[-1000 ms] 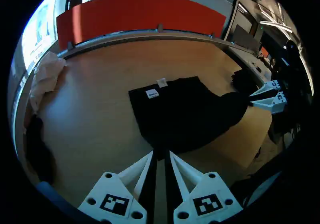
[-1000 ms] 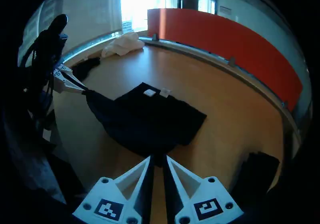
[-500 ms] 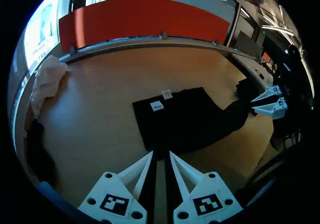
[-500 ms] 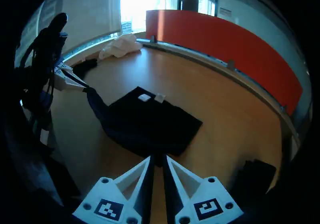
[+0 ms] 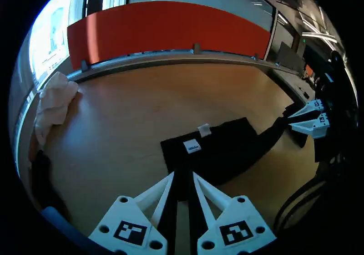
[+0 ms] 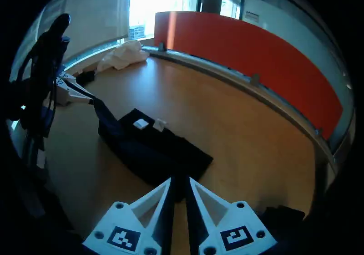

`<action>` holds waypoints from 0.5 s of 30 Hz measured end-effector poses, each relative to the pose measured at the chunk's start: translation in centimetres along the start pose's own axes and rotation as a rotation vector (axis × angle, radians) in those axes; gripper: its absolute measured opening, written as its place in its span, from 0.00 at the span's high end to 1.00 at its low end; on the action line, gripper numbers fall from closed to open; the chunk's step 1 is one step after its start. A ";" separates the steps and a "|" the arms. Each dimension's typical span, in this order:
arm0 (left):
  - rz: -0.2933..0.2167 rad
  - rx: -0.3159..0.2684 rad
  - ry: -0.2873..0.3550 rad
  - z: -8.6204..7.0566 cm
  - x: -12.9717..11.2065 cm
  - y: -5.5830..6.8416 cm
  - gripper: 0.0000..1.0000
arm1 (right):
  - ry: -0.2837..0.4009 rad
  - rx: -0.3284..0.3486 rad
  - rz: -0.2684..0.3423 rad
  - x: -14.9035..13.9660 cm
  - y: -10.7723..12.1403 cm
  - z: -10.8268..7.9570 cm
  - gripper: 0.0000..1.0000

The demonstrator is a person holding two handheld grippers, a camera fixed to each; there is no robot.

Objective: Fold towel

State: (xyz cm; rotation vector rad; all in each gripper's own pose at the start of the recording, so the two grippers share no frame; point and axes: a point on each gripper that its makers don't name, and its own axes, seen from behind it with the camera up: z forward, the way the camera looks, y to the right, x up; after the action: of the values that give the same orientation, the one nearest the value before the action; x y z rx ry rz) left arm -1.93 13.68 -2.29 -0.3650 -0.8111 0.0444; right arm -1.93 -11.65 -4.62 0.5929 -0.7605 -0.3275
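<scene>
Both near corners of the black towel (image 5: 227,145) are pinched: the left gripper (image 5: 184,176) and the right gripper (image 6: 180,179) each have the jaws pressed together on the cloth. The rest of it lies on the wooden table (image 5: 127,109). I would carry both corners forward level and taut, then lay them on the far edge by the white tags (image 5: 192,146). The right gripper view gives the sagging fold below the left gripper. The left gripper view looks instead toward ceiling lights (image 5: 314,25).

The left gripper (image 5: 183,176) pinches the near edge of the black towel (image 5: 227,150) between its fingers (image 5: 157,200). The right gripper (image 5: 291,120) grips the towel's far corner over the wooden bench (image 5: 136,104).
</scene>
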 end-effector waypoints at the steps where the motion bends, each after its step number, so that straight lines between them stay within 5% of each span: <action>1: -0.001 0.002 0.000 0.3 0.2 -0.1 0.87 | -0.002 -0.001 0.003 0.1 0.2 0.3 0.86; 15: -0.002 0.008 -0.018 3.2 0.5 -1.2 0.87 | -0.030 -0.004 0.037 -0.3 1.6 3.0 0.86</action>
State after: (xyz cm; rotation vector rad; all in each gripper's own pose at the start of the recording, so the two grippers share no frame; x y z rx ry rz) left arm -3.98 13.60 0.43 -0.3566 -0.8289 0.0486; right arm -4.19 -11.32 -2.09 0.5706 -0.7989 -0.3040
